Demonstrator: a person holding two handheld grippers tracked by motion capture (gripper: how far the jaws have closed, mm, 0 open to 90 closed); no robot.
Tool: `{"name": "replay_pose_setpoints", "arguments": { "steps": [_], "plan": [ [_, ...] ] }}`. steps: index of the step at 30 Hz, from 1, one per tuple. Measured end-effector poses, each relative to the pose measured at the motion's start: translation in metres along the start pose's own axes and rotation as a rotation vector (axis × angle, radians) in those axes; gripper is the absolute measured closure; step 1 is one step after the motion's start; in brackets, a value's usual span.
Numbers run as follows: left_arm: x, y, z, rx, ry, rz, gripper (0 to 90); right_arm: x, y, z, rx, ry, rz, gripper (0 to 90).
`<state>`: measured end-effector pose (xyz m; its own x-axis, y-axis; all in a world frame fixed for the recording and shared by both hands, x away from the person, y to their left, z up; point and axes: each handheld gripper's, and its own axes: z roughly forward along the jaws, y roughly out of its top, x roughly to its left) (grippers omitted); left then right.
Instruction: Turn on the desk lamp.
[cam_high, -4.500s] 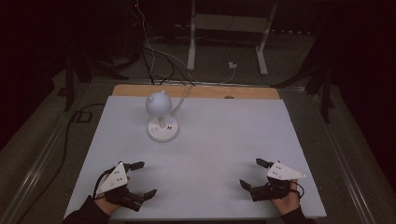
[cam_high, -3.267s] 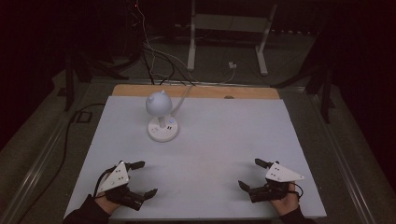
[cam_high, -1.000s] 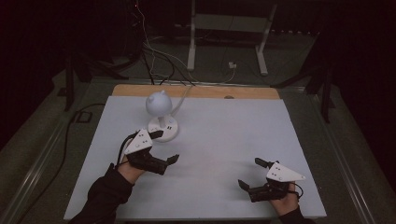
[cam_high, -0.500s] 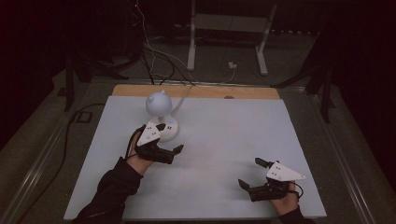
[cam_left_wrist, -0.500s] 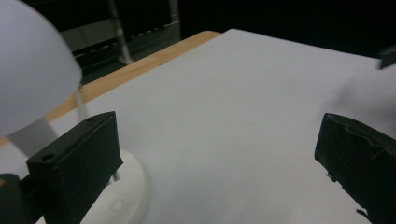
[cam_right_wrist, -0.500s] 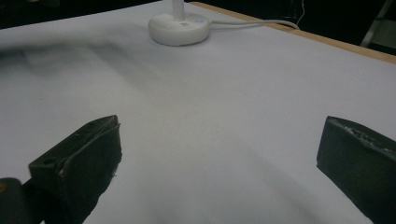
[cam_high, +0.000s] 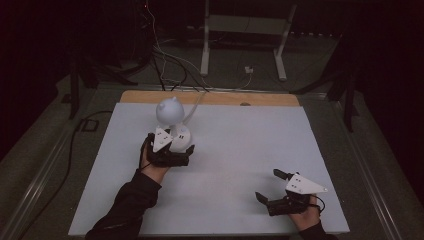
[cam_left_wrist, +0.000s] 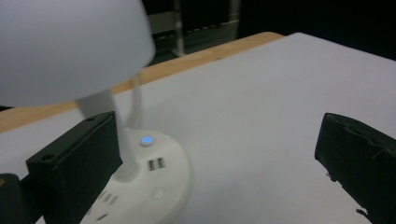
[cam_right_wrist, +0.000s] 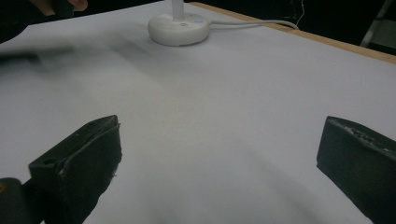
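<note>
we see a white lamp (cam_high: 172, 127) standing on the far left part of the table (cam_high: 240, 150), its round head on a curved neck above a round base (cam_left_wrist: 144, 184). a small button (cam_left_wrist: 147, 139) glows blue on top of the base, with slots just below it. a white cord (cam_right_wrist: 254, 22) runs from the base toward the table's far wooden edge.

our left gripper (cam_high: 172, 152) is right at the near side of the base. its jaws stand wide apart and grip nothing; in the left gripper view one jaw sits just in front of the base and the other is out over bare table. we cannot tell whether that jaw touches the base.

our right gripper (cam_high: 272, 187) rests near the table's near right corner, well apart from the lamp, jaws spread wide and holding nothing. in the right gripper view the base lies far ahead.
</note>
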<state>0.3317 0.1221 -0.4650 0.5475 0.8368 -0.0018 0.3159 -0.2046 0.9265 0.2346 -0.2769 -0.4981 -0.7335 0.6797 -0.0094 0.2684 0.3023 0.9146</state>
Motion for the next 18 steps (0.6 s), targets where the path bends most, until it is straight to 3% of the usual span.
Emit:
{"name": "replay_pose_setpoints", "arguments": {
  "steps": [1,3,5,10,11,15,18],
  "plan": [
    [0.0002,0.0001,0.0010,0.003,0.000,-0.010,0.8,-0.0004,-0.0002,0.0001,0.002,-0.001,0.000,0.0],
    [-0.0005,-0.0003,0.0030,0.006,0.051,-0.021,0.8,-0.0004,-0.0001,0.0001,0.001,0.000,0.002,0.0],
    [0.0004,-0.0011,0.0036,0.006,0.071,-0.056,0.8,-0.0004,-0.0001,0.0000,0.000,0.000,0.001,0.0],
    [0.0008,0.0005,0.0035,0.020,0.141,-0.088,1.0,-0.0010,-0.0001,-0.0003,-0.002,0.001,0.005,0.0],
    [0.0013,0.0009,0.0032,0.020,0.152,-0.095,5.3,-0.0011,-0.0002,-0.0005,-0.002,0.001,0.006,0.0],
    [0.0036,0.0008,0.0053,0.025,0.189,-0.107,7.8,-0.0011,-0.0001,-0.0005,-0.001,0.001,0.005,0.0],
    [0.0085,-0.0003,0.0074,0.026,0.211,-0.148,7.9,-0.0016,-0.0001,-0.0007,-0.003,0.001,0.005,0.0]
  ]
}}
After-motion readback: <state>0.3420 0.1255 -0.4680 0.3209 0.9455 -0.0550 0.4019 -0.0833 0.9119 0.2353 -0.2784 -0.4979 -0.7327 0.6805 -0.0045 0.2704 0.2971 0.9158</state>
